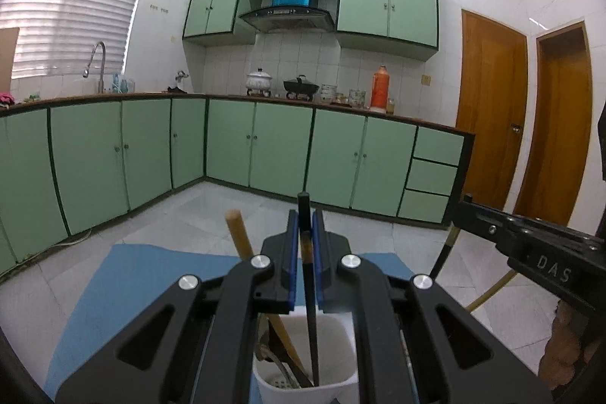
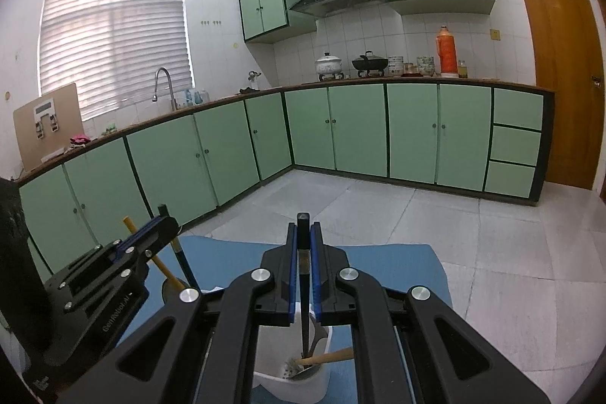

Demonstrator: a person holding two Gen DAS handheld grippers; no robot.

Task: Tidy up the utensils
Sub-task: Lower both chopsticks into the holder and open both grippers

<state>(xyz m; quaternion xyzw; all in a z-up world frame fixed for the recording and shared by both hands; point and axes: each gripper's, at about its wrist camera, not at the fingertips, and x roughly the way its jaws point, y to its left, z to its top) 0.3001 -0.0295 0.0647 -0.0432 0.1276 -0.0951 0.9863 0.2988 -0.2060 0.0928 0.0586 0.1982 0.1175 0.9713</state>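
Observation:
In the left wrist view my left gripper (image 1: 304, 214) is shut on a slim dark utensil (image 1: 308, 294). It stands upright with its lower end inside a white holder (image 1: 337, 387). A wooden handle (image 1: 238, 233) leans out of that holder. My right gripper (image 1: 530, 245) hangs to the right, shut on a dark stick (image 1: 443, 252). In the right wrist view my right gripper (image 2: 303, 228) is shut on a dark utensil (image 2: 304, 324) that reaches into a white holder (image 2: 314, 385) with a wooden handle (image 2: 325, 358) in it. Whether both views show one holder I cannot tell.
A blue mat (image 1: 151, 271) lies under the holder, also seen as the blue mat (image 2: 397, 264). Grey floor tiles spread beyond it to green cabinets (image 1: 280, 142) and wooden doors (image 1: 488, 108). A person's hand (image 1: 568, 347) shows at the lower right.

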